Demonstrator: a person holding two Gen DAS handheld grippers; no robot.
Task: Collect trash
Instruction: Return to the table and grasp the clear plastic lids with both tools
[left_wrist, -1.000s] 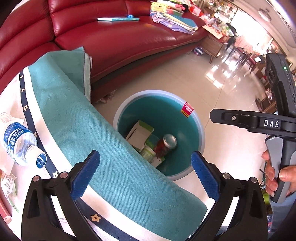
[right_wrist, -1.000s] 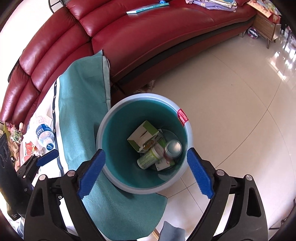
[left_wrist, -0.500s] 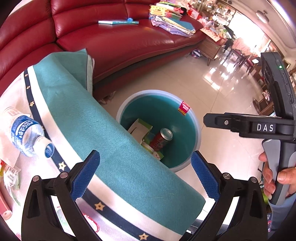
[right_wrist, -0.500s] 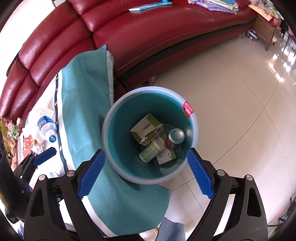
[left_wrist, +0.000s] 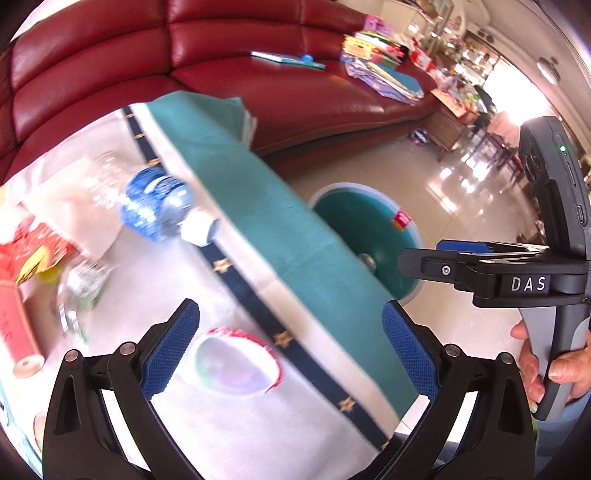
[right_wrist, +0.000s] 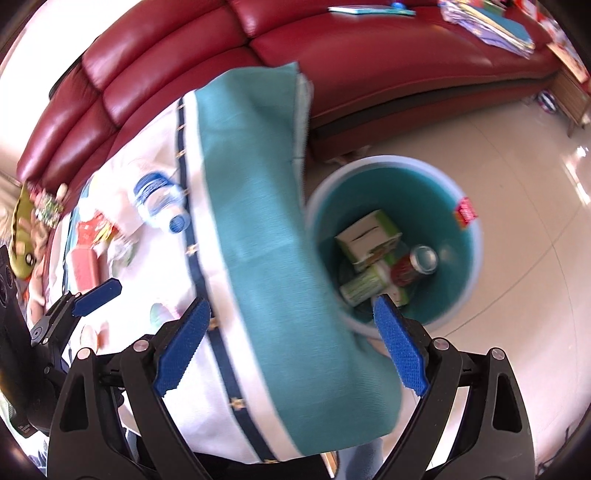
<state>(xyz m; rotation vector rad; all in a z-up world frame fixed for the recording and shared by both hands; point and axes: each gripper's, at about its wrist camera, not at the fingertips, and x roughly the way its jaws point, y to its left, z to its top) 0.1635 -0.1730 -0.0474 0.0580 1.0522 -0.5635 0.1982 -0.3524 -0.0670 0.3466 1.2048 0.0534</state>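
Observation:
A teal bin (right_wrist: 458, 291) stands on the floor beside the table and holds a green-white carton (right_wrist: 369, 234), a red can (right_wrist: 413, 264) and a green bottle (right_wrist: 360, 288). It also shows in the left wrist view (left_wrist: 354, 218). On the white tablecloth (left_wrist: 229, 417) lie a blue-labelled water bottle (left_wrist: 159, 206), a clear lid with a red rim (left_wrist: 236, 363), a clear cup (left_wrist: 81, 291) and red packets (left_wrist: 22, 254). My left gripper (left_wrist: 290, 350) is open and empty over the table. My right gripper (right_wrist: 291, 347) is open and empty over the table edge.
A red leather sofa (right_wrist: 332, 51) with books and clothes runs behind the table and bin. The teal cloth edge (right_wrist: 258, 206) hangs down next to the bin. Shiny tile floor (right_wrist: 524, 192) lies to the right. A wooden side table (left_wrist: 448, 125) stands farther off.
Both grippers have swung left, away from the bin and over the table. More of the tabletop trash has come into view. Both stay open.

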